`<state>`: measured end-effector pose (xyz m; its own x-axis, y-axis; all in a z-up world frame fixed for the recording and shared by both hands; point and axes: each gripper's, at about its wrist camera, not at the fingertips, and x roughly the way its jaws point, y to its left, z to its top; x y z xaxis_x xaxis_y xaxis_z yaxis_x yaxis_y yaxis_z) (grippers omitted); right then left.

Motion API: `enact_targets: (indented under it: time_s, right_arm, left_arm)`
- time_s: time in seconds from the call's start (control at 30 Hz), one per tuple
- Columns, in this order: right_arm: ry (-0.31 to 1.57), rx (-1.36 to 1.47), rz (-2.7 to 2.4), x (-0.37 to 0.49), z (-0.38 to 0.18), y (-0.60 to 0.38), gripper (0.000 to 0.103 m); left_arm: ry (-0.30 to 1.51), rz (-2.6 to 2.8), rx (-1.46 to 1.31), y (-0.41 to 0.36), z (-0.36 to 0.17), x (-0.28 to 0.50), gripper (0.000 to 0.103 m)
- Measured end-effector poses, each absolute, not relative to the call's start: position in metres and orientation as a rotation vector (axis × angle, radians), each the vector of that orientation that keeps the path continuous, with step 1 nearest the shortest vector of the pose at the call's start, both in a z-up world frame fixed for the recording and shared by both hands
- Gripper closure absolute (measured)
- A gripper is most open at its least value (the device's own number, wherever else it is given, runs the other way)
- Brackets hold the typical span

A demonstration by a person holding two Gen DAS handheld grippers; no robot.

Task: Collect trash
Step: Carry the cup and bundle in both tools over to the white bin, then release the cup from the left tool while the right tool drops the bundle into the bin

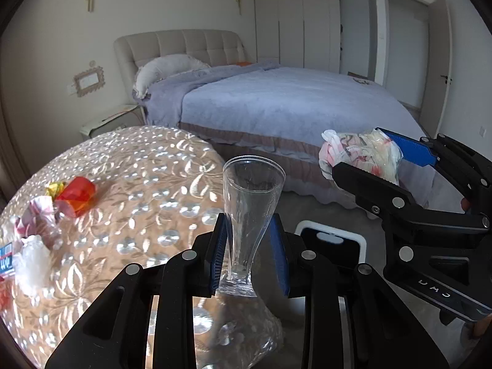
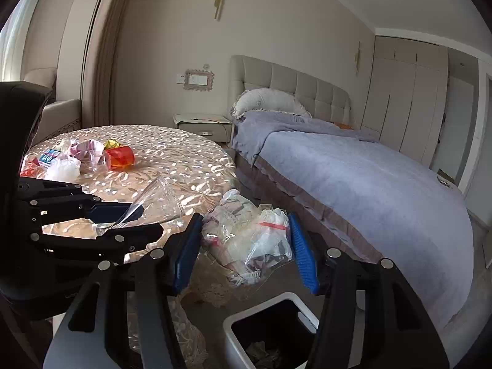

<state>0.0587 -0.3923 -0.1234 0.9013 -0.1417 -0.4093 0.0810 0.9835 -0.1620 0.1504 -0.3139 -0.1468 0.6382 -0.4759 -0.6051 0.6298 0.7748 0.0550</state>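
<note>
Your left gripper [image 1: 249, 256] was clamped on a clear plastic cup [image 1: 250, 215], its blue pads pressed against the narrow waist just above the foot, with the cup upright between the fingers in the left wrist view. In the right wrist view that same cup [image 2: 153, 204] lay tilted, mouth toward the round table [image 2: 184, 166], held off the table's near edge. Your right gripper [image 2: 246, 253] was closed on a crumpled wad of clear plastic bags and wrappers [image 2: 249, 233], both blue pads against its sides (the wad bulged forward past the fingertips). Below that gripper stood a white trash bin [image 2: 233, 329] on the floor, open at the top, with some crumpled scraps inside it. More trash sat on the far side of the table, which wore a shiny embossed cover: an orange-red wrapper [image 1: 77, 195], a white crumpled plastic bag [image 1: 30, 261], and a pink and white wrapper [image 1: 37, 212], all bunched close together. A bed [image 1: 276, 104] with a lavender spread stood beyond the table, and your two grippers hung near each other between it and the table.
</note>
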Motion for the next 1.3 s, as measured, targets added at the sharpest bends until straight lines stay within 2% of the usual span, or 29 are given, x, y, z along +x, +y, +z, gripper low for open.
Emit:
enact_targets:
  time_s: [0.57,1.1,1.13,1.17,1.2,1.3]
  right_arm:
    - [0.517,-0.025,-0.268,0.053,-0.175,-0.481,0.046]
    - [0.605,0.040,-0.339,0.072,-0.225,-0.535,0.046]
    - [0.610,0.047,-0.339,0.074,-0.227,-0.536,0.046]
    - [0.614,0.053,-0.339,0.074,-0.229,-0.538,0.046]
    - [0.618,0.058,-0.339,0.076,-0.232,-0.539,0.046]
    - [0.627,0.066,-0.336,0.077,-0.236,-0.541,0.046]
  left_arm:
    - [0.713,-0.799,0.396,-0.425,-0.208,0.161,0.075]
    - [0.877,-0.909,0.493,-0.492,-0.280,0.182,0.073]
    - [0.893,-0.919,0.504,-0.495,-0.285,0.183,0.063]
    - [0.899,-0.922,0.504,-0.497,-0.288,0.184,0.048]
    - [0.894,-0.920,0.496,-0.498,-0.290,0.186,0.005]
    - [0.887,-0.911,0.498,-0.498,-0.294,0.183,0.005]
